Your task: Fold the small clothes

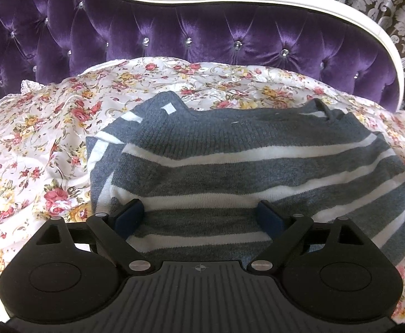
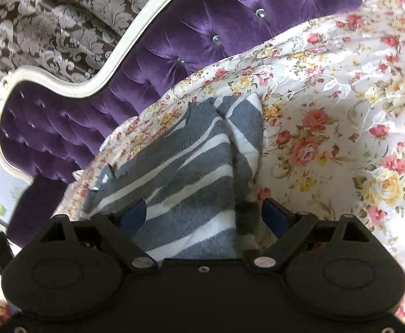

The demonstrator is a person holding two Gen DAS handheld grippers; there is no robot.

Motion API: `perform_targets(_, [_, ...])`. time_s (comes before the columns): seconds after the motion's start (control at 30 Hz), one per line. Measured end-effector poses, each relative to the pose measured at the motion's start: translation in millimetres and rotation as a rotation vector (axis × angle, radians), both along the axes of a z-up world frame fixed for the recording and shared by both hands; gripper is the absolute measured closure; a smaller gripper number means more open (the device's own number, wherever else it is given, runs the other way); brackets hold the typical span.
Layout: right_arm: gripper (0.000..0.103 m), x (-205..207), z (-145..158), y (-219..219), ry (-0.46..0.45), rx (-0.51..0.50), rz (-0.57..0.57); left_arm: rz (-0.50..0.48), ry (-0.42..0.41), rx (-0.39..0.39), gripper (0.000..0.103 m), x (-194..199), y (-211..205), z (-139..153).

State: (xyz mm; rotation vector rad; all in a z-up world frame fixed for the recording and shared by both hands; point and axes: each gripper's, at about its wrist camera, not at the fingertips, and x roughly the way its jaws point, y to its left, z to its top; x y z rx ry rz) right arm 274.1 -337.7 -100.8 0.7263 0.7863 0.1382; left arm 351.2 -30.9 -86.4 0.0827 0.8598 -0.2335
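Left hand-held gripper [image 1: 199,217] spread wide over striped sweater [image 1: 258,166] — floral sheet [image 1: 35,138] beneath

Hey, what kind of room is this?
Probably a bedroom: a sweater lies on a floral bedspread, against a tufted purple headboard, with damask curtains behind.

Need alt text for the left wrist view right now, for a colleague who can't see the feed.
The left gripper, fingers spread wide, sits low over a grey-and-white striped sweater lying on a floral bedspread. Behind the bed rises a tufted purple headboard with a white frame.
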Motion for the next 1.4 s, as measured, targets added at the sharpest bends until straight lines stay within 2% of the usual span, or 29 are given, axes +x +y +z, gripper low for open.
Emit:
perform_targets(0.13, [0.011, -1, -8, -20, 0.003, 0.162, -0.057, -0.003, 0.004, 0.001, 0.013, 0, 0, 0])
perform_targets(0.27, [0.011, 2, -13, -30, -0.005, 0.221, -0.076, -0.002, 0.006, 0.003, 0.013, 0, 0, 0])
perform_targets(0.43, [0.010, 16, -16, -24, -0.041, 0.211, -0.011, 0.010, 0.010, 0.000, 0.012, 1, 0, 0])
perform_targets(0.7, [0.000, 43, -16, -1, -0.117, 0.180, 0.129, 0.009, 0.022, 0.013, 0.012, 2, -2, 0])
perform_targets(0.83, [0.001, 36, -14, 2, -0.136, 0.152, 0.136, 0.005, 0.052, 0.017, 0.014, 7, -3, 5])
perform_targets(0.93, [0.002, 33, -15, -1, -0.146, 0.159, 0.122, 0.029, 0.073, 0.005, 0.022, 7, -4, 17])
perform_targets(1.03, [0.002, 34, -14, -3, -0.135, 0.167, 0.120, 0.022, 0.040, -0.032, 0.022, -6, -8, 34])
perform_targets(1.13, [0.002, 35, -14, -3, -0.129, 0.169, 0.119, -0.042, 0.013, -0.023, 0.022, -20, -26, 42])
perform_targets(1.23, [0.002, 35, -14, -1, -0.129, 0.152, 0.129, -0.080, 0.025, -0.019, 0.022, -22, -45, 37])
perform_targets(1.4, [0.002, 34, -12, 4, -0.123, 0.113, 0.155, -0.043, 0.099, -0.021, 0.022, -1, -63, 14])
